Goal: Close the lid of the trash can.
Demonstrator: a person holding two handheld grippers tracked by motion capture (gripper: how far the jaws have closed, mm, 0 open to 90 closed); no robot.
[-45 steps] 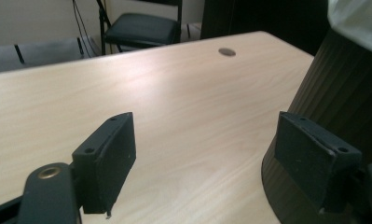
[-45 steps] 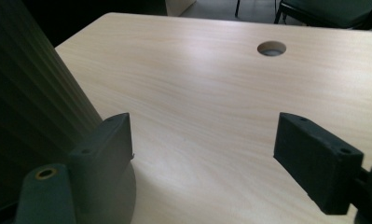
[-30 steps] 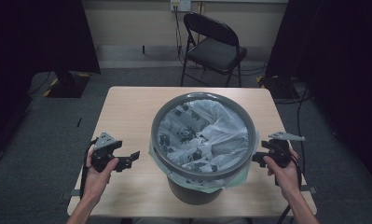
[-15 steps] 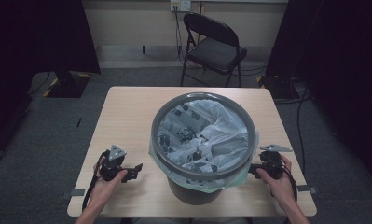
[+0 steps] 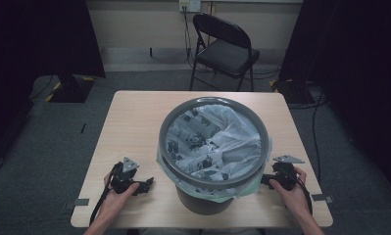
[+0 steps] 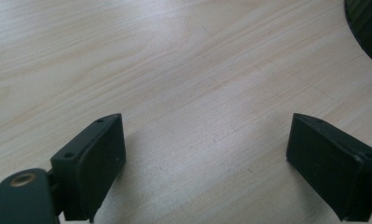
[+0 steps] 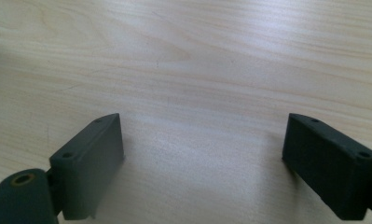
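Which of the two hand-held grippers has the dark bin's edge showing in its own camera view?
The left hand-held gripper: the bin cuts into its view's top right corner. The right hand-held gripper faces bare wooden table.

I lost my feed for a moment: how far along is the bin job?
Looks done: a plastic bag already lines the grey trash bin, its edge folded over the rim. In hand: nothing; left tongs and right tongs are open, low over the wooden table beside the bin. What remains is unclear.
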